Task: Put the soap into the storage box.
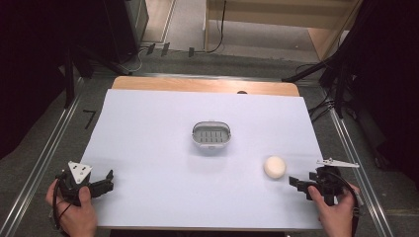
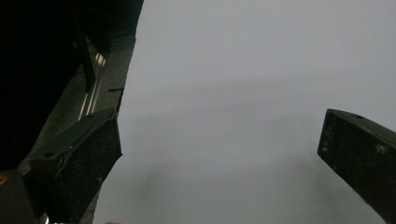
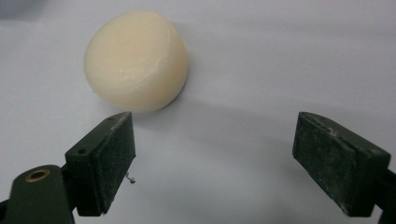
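A person's right gripper [image 1: 296,183] rests at the four o'clock corner of the white sheet [image 1: 148,148] covering the table, its jaws spread wide with nothing between them. The round, cream-coloured bar of soap [image 1: 274,167] lies on the sheet just beyond the jaw tips, toward ten o'clock from that gripper and not touching it. In the right gripper view the soap [image 3: 136,66] sits just past the left-hand jaw, off to eleven o'clock, clear of both pads — the sheet bare between them.

Near the centre of the sheet stands a small grey soap dish [image 1: 211,136] with a slotted floor, well apart from the soap, at about ten o'clock from it.

At the eight o'clock corner the left gripper [image 1: 109,178] is held in the person's left hand [image 1: 74,215], its jaws likewise spread and empty — the left gripper view shows plain white sheet [image 2: 243,93] between them.
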Demonstrator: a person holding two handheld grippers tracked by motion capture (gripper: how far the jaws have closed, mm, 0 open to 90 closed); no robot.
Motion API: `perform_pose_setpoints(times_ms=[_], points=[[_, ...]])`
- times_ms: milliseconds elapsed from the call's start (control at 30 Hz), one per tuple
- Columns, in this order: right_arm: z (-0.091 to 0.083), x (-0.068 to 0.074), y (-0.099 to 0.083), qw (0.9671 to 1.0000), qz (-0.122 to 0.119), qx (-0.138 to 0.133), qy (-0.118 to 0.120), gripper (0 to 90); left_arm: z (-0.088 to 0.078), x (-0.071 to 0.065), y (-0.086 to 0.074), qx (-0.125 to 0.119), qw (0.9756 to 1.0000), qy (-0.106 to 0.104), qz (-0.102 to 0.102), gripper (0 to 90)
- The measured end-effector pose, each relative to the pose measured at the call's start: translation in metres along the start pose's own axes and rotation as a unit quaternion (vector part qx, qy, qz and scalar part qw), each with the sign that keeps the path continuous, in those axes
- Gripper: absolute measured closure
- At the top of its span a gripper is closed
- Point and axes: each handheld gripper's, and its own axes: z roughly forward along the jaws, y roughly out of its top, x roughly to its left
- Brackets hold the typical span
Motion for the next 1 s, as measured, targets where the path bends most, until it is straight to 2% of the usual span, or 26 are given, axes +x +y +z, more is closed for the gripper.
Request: perform_pose_setpoints(times_ms=[200, 367, 1000], points=[[-0.002, 0.005, 0.006, 0.9999, -0.012, 0.003, 0.0, 13.5, 0.0, -0.001, 0.0, -0.001, 1.0, 0.001, 0.004, 0.1], [0.0, 0.009, 0.011, 0.9999, -0.013, 0.001, 0.007, 13.5, -0.001, -0.001, 0.0, -0.003, 1.0, 0.001, 0.007, 0.1], [0.024, 0.034, 0.03, 0.999, -0.029, 0.026, 0.02, 13.6, 0.0, -0.002, 0.0, -0.004, 1.0, 0.001, 0.008, 0.1]])
